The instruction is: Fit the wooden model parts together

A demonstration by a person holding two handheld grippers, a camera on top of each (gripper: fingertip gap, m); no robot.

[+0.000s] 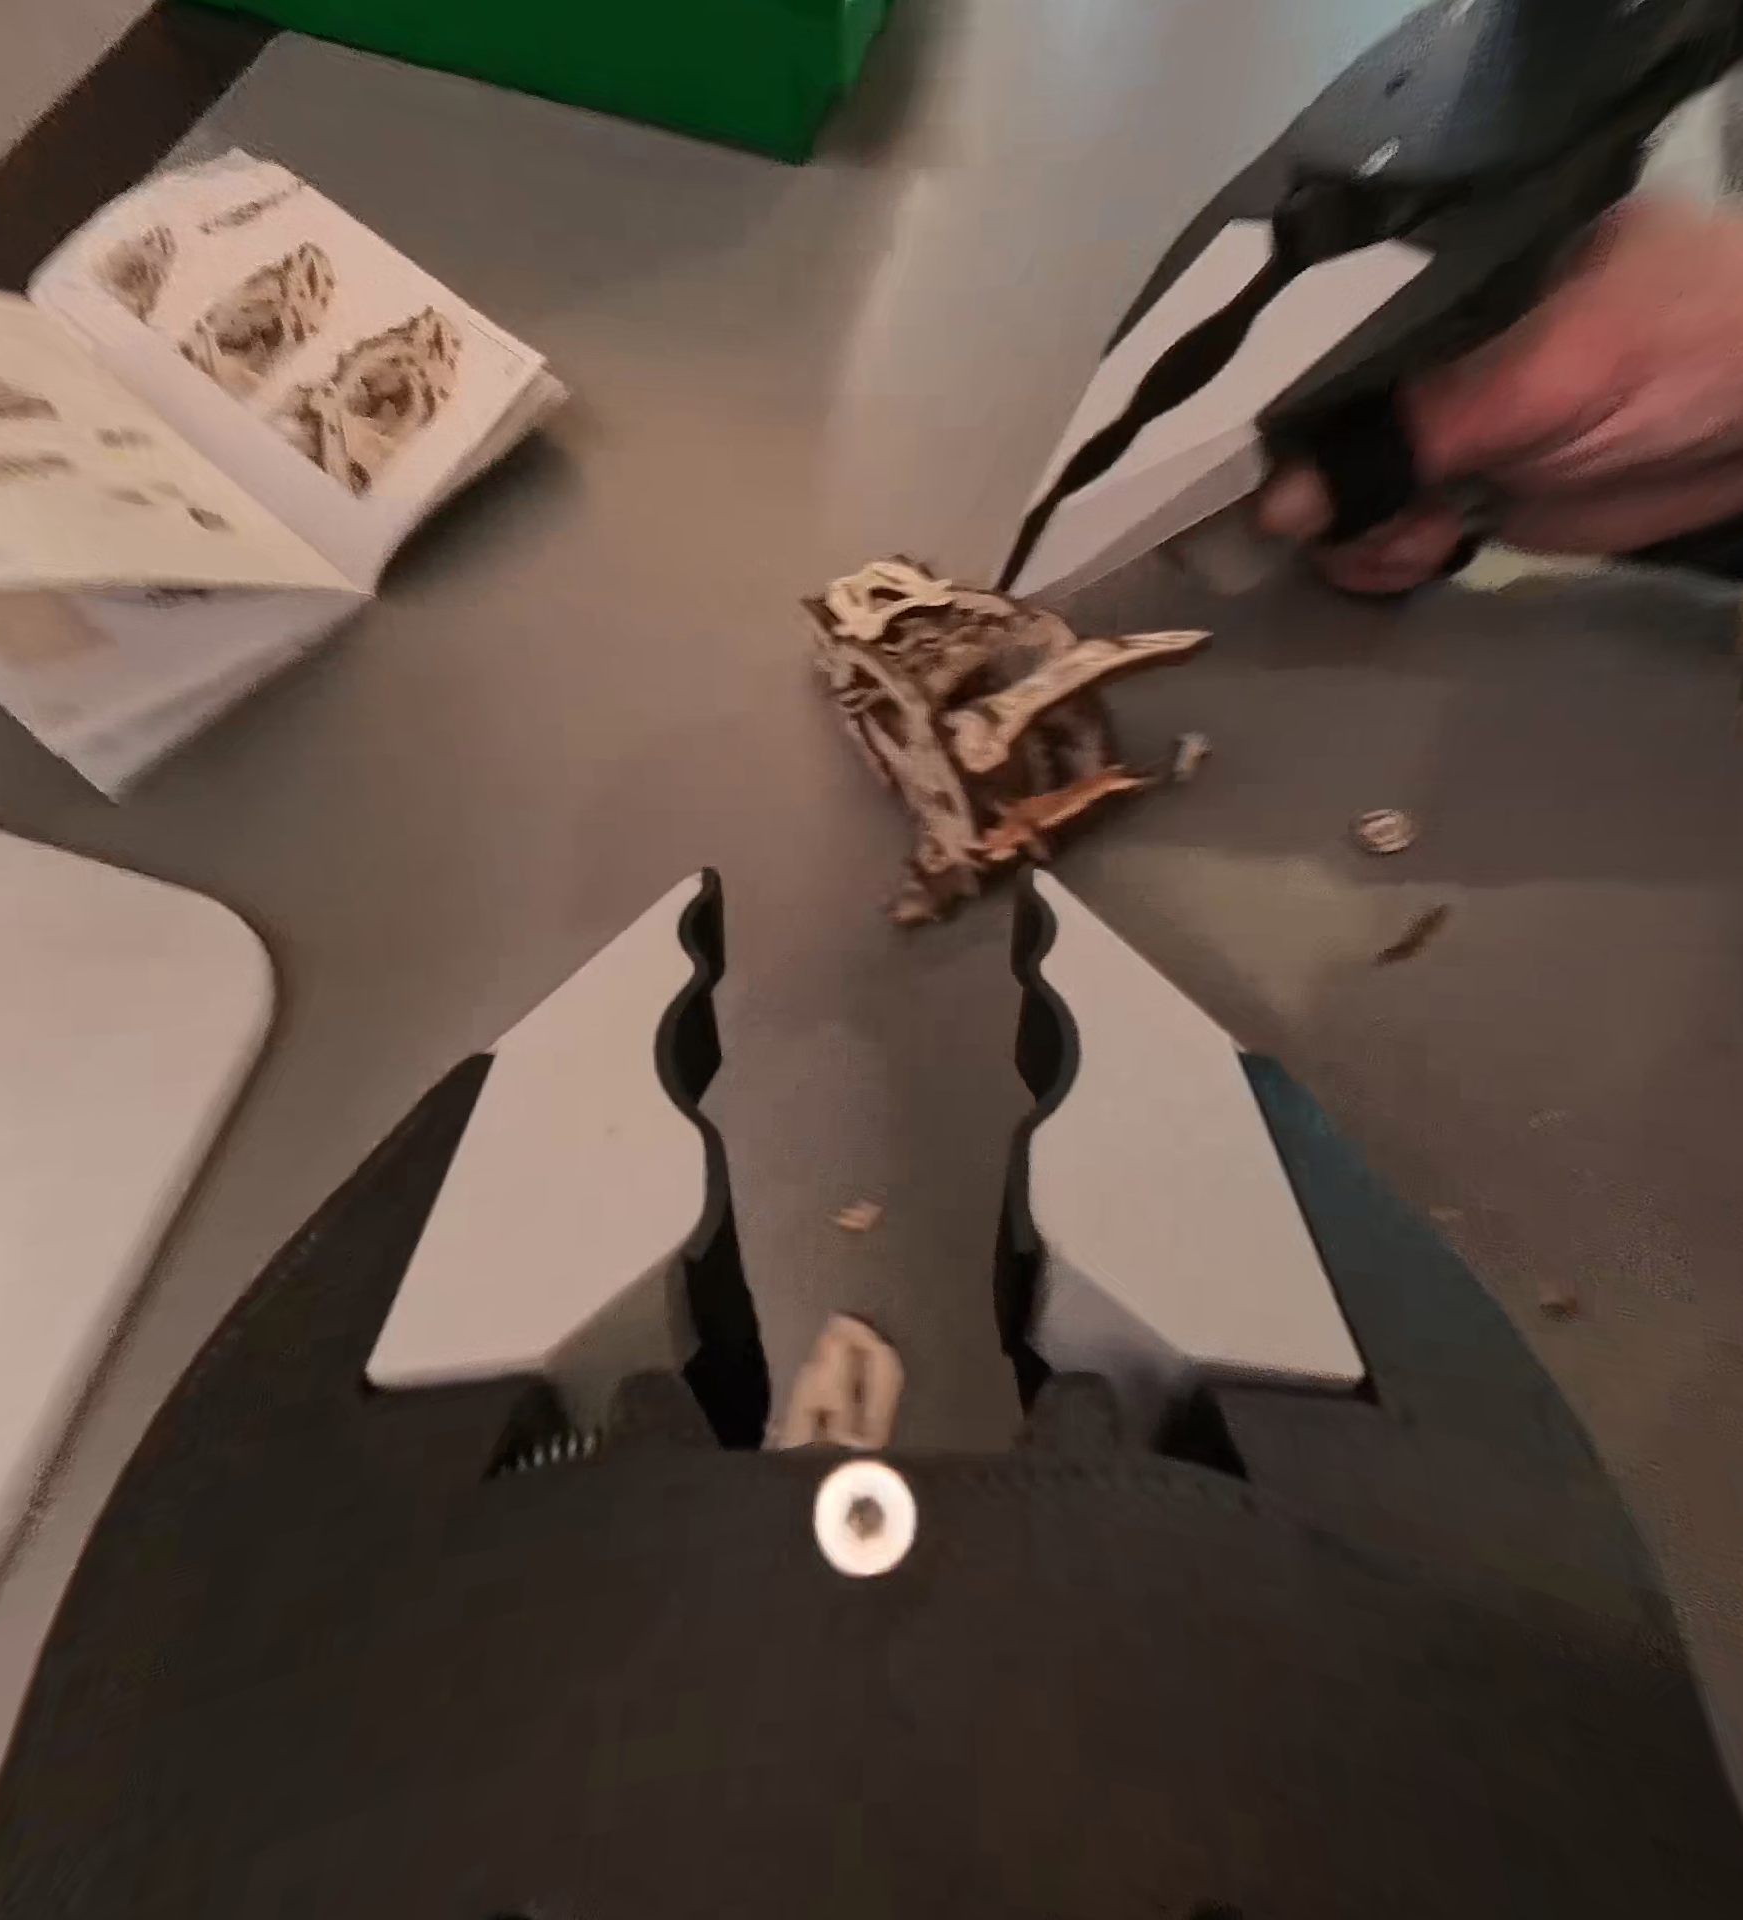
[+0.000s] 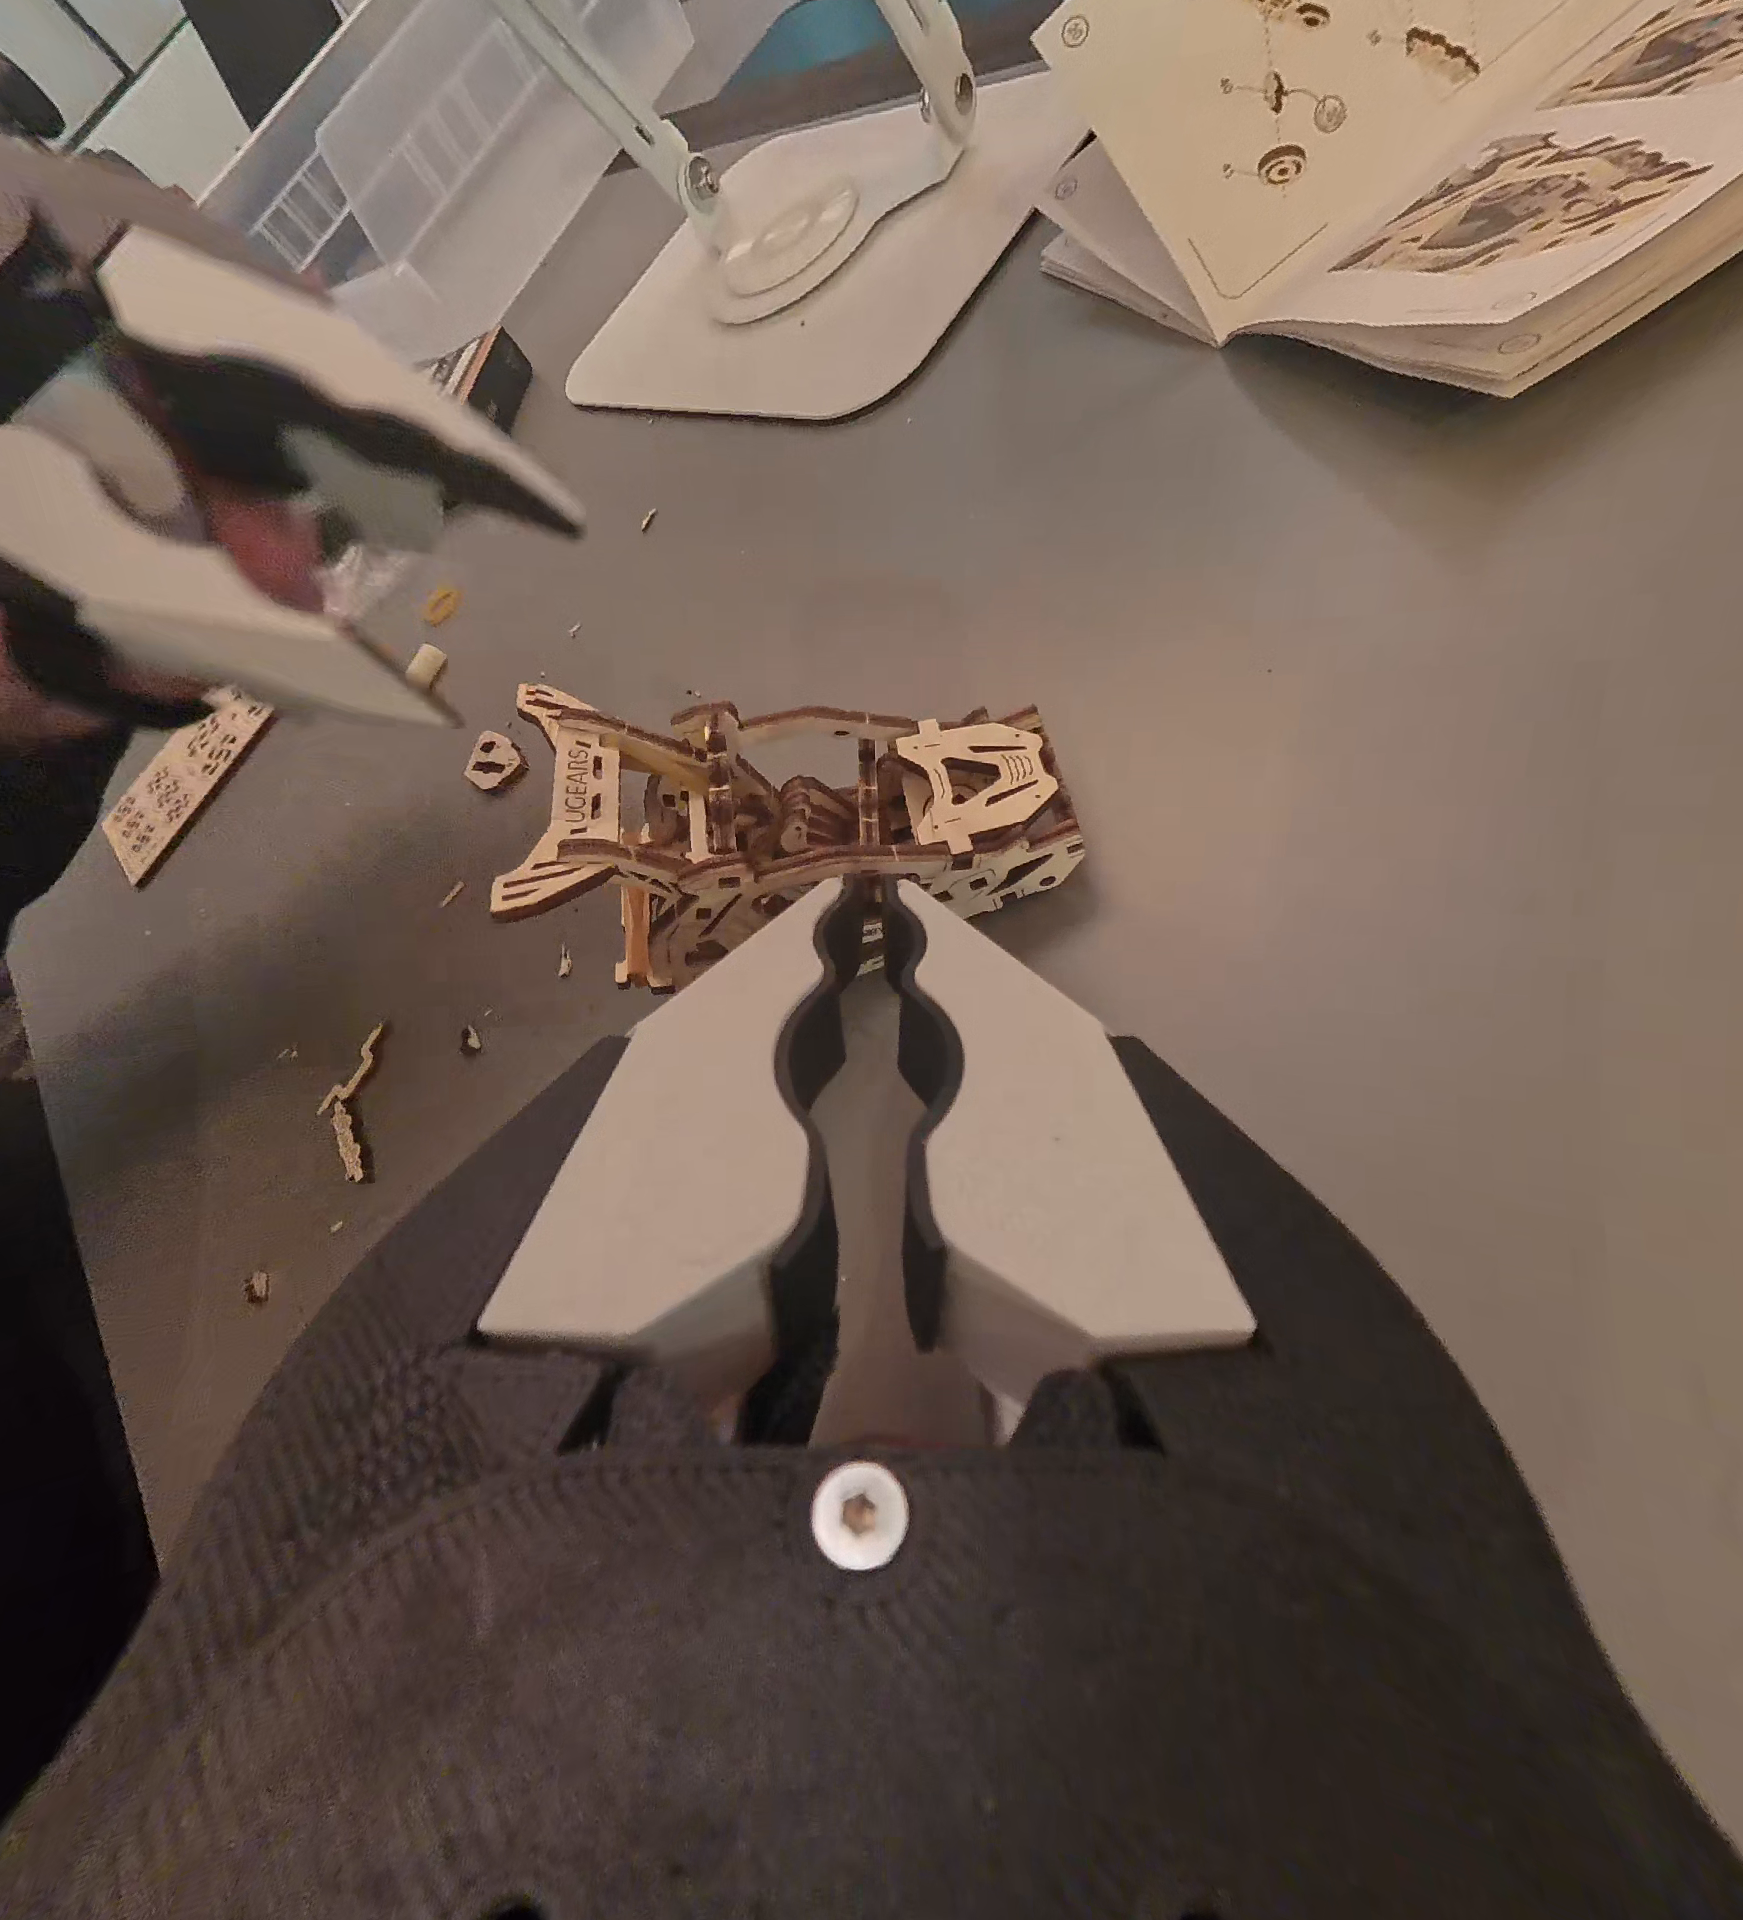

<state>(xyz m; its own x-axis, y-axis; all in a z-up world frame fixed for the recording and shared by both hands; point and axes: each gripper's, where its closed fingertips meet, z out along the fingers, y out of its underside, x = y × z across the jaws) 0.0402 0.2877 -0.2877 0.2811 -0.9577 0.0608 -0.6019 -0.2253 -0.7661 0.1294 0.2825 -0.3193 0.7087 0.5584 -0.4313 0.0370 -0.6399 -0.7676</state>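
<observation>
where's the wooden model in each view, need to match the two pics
Left wrist view: the wooden model lies right of centre on the grey table, beyond the open left gripper.
Right wrist view: it sits mid-frame, at the right gripper's fingertips.
Shared landmark: the open instruction booklet.

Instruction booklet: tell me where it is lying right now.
The instruction booklet lies open on the grey table, top right in the right wrist view, right of the white stand base and beyond the wooden model.
</observation>
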